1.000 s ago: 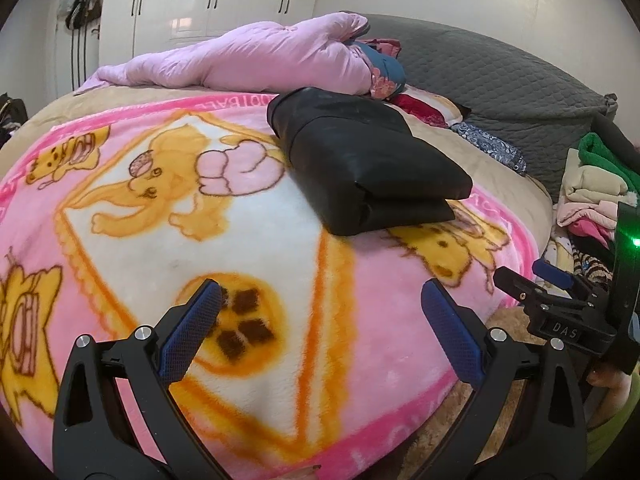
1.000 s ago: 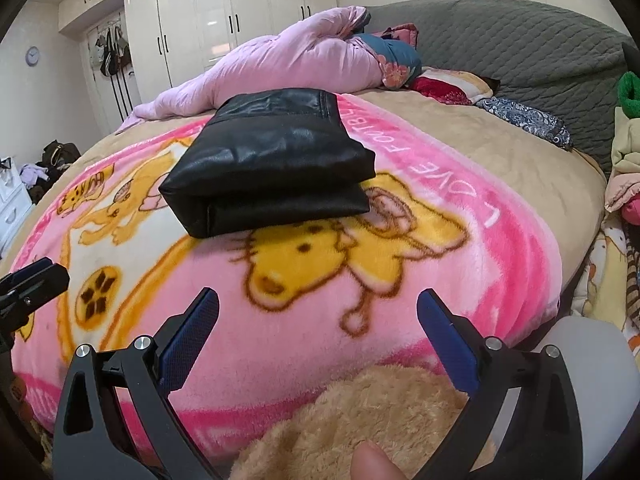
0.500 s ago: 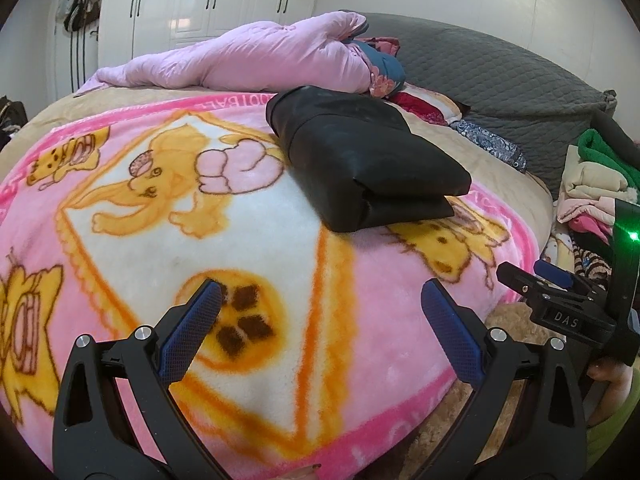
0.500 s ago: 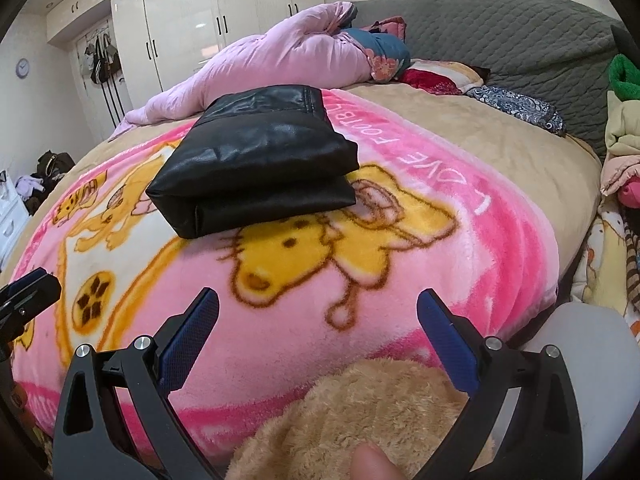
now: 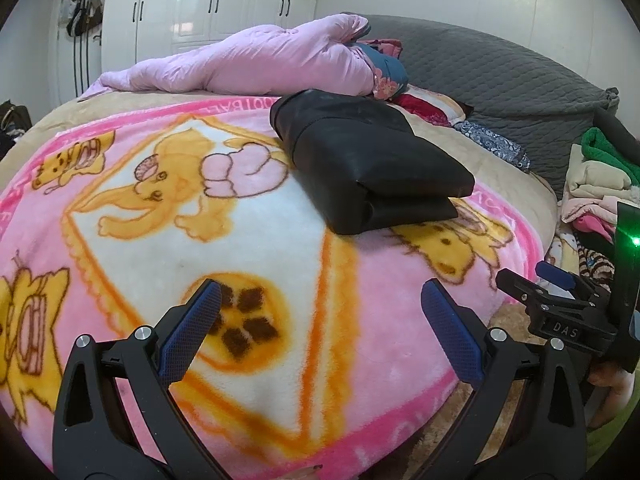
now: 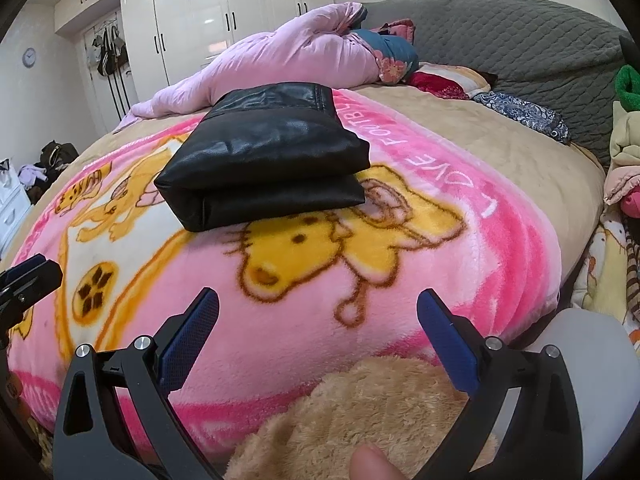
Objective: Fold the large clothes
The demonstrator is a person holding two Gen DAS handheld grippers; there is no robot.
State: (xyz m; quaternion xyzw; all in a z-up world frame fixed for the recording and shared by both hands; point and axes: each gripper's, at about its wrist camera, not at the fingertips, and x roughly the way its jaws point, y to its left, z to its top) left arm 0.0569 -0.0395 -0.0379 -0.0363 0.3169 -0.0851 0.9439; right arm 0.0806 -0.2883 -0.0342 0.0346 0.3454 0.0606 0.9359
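Note:
A black leather garment (image 5: 372, 164) lies folded into a thick rectangle on the pink cartoon blanket (image 5: 160, 216) that covers the bed. It also shows in the right wrist view (image 6: 264, 160), ahead and to the left. My left gripper (image 5: 320, 300) is open and empty, low over the blanket's front edge, well short of the garment. My right gripper (image 6: 318, 308) is open and empty at the bed's front edge, also apart from it. The right gripper's tip (image 5: 556, 300) shows at the right of the left wrist view.
A pink quilt (image 5: 256, 60) lies bunched at the bed's far side, next to pillows (image 6: 448, 80) and a grey headboard (image 5: 500, 68). A pile of clothes (image 5: 592, 180) stands at the right. A fuzzy tan sleeve (image 6: 360, 412) is below my right gripper. White wardrobes (image 6: 224, 20) line the back wall.
Both grippers have shifted only slightly; the right wrist view has dropped and tilted a little. The folded garment has not moved. Both grippers stay open.

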